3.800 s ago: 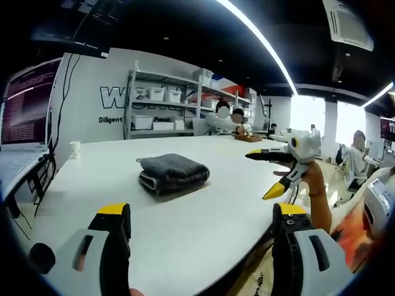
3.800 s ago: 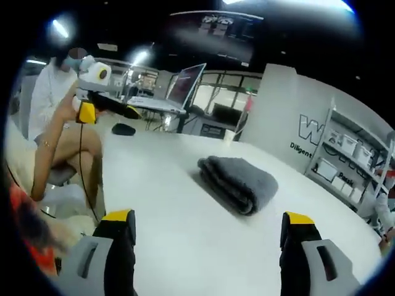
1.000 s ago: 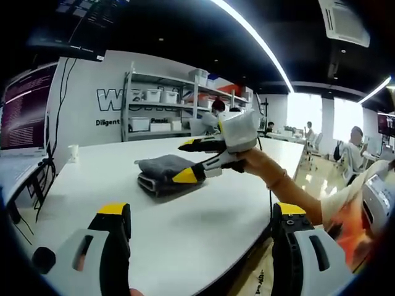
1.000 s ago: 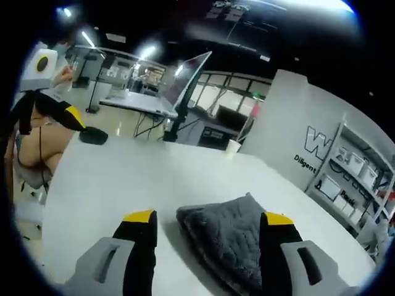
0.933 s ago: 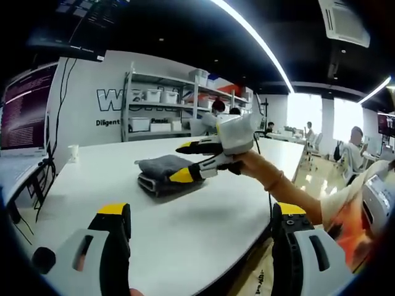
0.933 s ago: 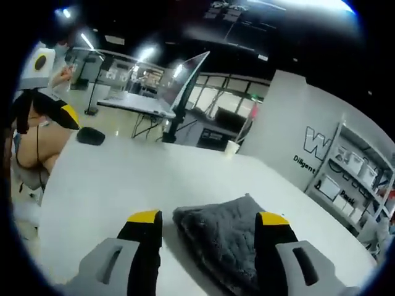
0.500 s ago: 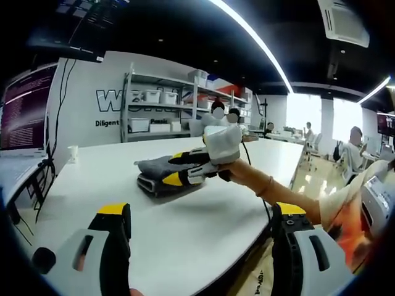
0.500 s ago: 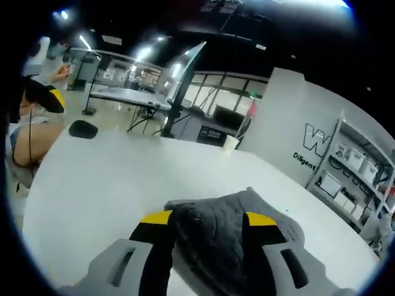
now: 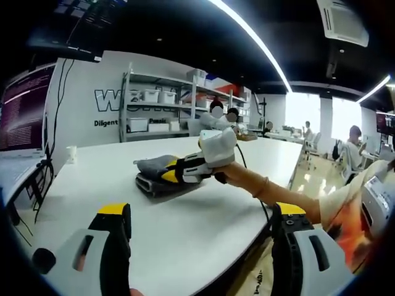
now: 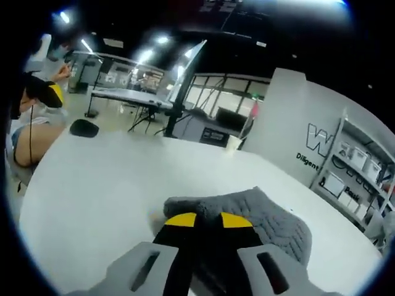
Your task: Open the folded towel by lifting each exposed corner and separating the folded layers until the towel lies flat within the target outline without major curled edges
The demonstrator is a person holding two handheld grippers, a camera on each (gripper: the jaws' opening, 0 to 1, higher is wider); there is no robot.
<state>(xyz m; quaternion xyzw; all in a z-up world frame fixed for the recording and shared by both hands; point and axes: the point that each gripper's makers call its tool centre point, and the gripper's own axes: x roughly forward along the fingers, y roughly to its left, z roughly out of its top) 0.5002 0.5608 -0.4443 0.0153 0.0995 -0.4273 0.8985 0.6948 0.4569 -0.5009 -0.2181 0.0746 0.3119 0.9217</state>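
A folded grey towel [image 9: 148, 168] lies on the white table [image 9: 92, 166], past the middle as the left gripper view has it. My left gripper [image 9: 200, 216] hangs open over the near part of the table, well short of the towel, with nothing between its jaws. From the right of that view a hand brings my right gripper [image 9: 168, 176] onto the towel's near edge. In the right gripper view the yellow-tipped jaws of my right gripper [image 10: 208, 222] stand nearly together, pinching a fold at the front of the towel [image 10: 271, 219].
A black mouse [image 10: 83, 128] and a paper cup [image 10: 233, 143] sit on the table's far side. A laptop [image 9: 24, 117] stands at the left, shelves with bins [image 9: 154, 111] behind. The table edge [image 9: 247, 231] curves close on the right. People sit at the back.
My right gripper has moved from off the table onto the towel, and its jaws have closed from wide apart to pinching the front fold. My left gripper has stayed put, open.
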